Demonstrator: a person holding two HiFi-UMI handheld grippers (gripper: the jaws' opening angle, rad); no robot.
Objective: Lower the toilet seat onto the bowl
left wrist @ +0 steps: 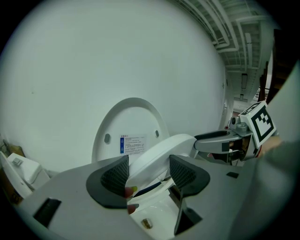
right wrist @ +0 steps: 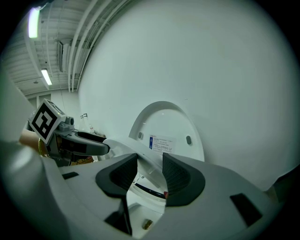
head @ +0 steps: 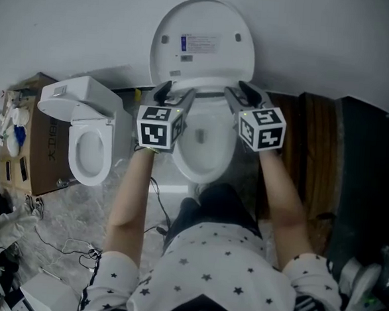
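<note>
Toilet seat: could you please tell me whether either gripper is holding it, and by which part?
Both hold the toilet seat: the left gripper clamps its left rim, the right gripper its right rim.

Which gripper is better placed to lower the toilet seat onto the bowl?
Neither left nor right clearly: the left gripper and the right gripper each clamp the tilted toilet seat, one on each side. Likely both should lower it together.

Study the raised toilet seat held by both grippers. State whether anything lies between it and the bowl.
Nothing visible does. The left gripper and right gripper each clamp the toilet seat, and the rim of the bowl beneath it looks bare. The lid stands upright behind.
</note>
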